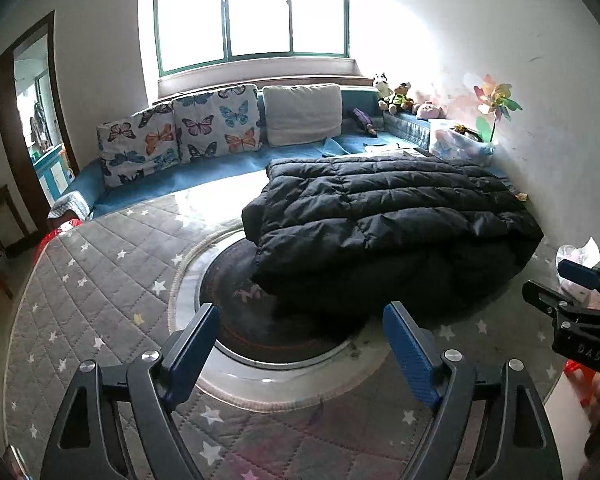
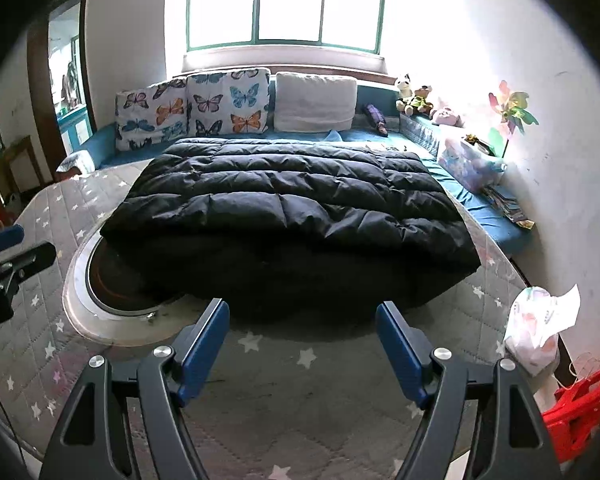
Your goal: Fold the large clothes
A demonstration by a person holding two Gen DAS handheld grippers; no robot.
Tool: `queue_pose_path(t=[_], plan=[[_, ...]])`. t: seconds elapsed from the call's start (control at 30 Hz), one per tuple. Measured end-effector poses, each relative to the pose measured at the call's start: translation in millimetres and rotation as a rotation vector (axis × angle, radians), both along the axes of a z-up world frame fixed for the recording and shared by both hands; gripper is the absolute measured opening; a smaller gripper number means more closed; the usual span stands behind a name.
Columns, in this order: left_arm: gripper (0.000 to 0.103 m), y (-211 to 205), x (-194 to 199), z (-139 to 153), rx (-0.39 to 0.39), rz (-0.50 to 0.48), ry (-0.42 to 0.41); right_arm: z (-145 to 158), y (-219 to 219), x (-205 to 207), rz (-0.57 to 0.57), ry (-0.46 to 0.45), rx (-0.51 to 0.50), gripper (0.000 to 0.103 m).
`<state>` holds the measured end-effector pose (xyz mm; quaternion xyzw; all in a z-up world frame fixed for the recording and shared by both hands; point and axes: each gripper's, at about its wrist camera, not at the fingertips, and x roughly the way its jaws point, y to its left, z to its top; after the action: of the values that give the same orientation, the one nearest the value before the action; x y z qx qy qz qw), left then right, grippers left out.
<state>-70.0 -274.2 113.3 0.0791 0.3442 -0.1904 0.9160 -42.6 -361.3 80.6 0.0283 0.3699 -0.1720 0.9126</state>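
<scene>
Nearest the camera, the left tool [image 1: 298, 332] stands released, its blue pads wide apart with nothing between them, hanging over the grey star-patterned cover [image 1: 100, 280] of the round bench [image 2: 284, 400]. The right tool [image 2: 302, 330] is likewise released and empty, its pads spread just short of the near edge of the black puffer coat [image 2: 292, 216].

A little farther on, a round turntable [image 1: 228, 344] set into the bench shows at the coat's near left side; part of the coat lies over it. The coat itself sits in a thick stack, one quilted layer doubled over another, reaching toward the far side of the bench. A white plastic bag [image 2: 536, 332] rests near the bench's right edge, apart from the coat.

Beyond the bench runs a blue sofa [image 1: 204, 172] with butterfly cushions [image 1: 216, 124] under a bright window [image 2: 284, 0].

The fold looks well along, perhaps with one more to make. To do it well, each tool should take a near corner through both layers, pinching firmly since the padding is bulky and slippery, then lift evenly so the edges stay aligned.
</scene>
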Motion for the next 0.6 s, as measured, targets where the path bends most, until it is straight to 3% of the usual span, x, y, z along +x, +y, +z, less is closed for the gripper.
queue_pose_path(t=[0.6], plan=[[0.089, -10, 2, -23, 0.027, -0.036, 0.06, -7, 0, -8, -0.027, -0.002, 0.03, 0.083]])
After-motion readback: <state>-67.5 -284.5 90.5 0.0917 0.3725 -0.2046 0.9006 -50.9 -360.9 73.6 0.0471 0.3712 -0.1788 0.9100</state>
